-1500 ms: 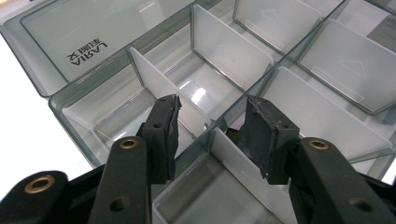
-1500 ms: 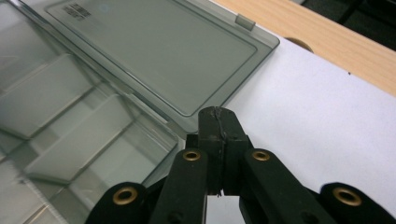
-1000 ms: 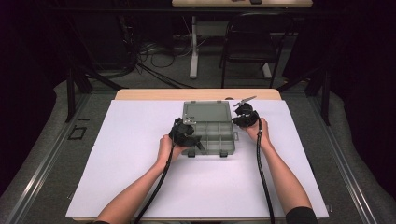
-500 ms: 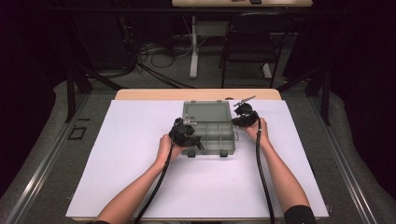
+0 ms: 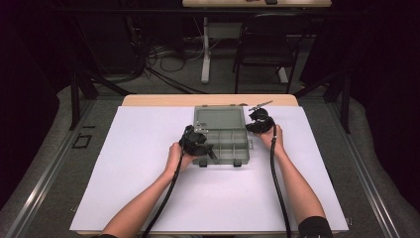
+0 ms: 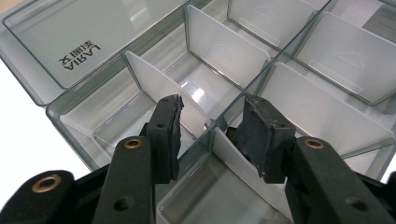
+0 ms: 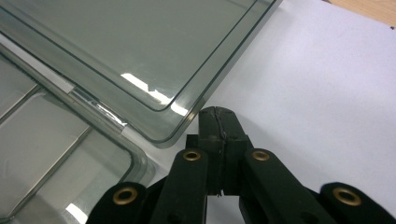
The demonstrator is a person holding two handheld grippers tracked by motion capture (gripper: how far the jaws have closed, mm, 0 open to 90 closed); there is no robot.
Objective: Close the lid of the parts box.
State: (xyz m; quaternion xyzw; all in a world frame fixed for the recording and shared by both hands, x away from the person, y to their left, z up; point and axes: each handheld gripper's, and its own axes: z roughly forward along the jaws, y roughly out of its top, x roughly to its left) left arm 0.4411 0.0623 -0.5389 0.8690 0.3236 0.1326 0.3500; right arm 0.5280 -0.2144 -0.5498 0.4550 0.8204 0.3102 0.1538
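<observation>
2 grippers work at 1 clear organizer box (image 5: 221, 135) that lies open in the middle of the white tabletop (image 5: 124, 188), its lid (image 5: 218, 118) folded flat to the far side. The left gripper (image 6: 212, 126) hovers over the near left part of the box, and its jaws stand partly open around a white divider (image 6: 163, 91) where it meets the long middle wall; the pads are apart from the plastic, so nothing is gripped yet. I judge that the jaws are set like this to pinch the divider and pull it up out of its slot. The right gripper (image 7: 218, 128) has its jaws fully closed on nothing, resting just beside the right corner of the lid, probably to keep the box from sliding.

Hard to make out: whether the closed tips really touch the lid edge or the tabletop. The compartments look empty, but reflections on the plastic hide some of the bottoms, and the near compartments are cut off behind the left gripper.
</observation>
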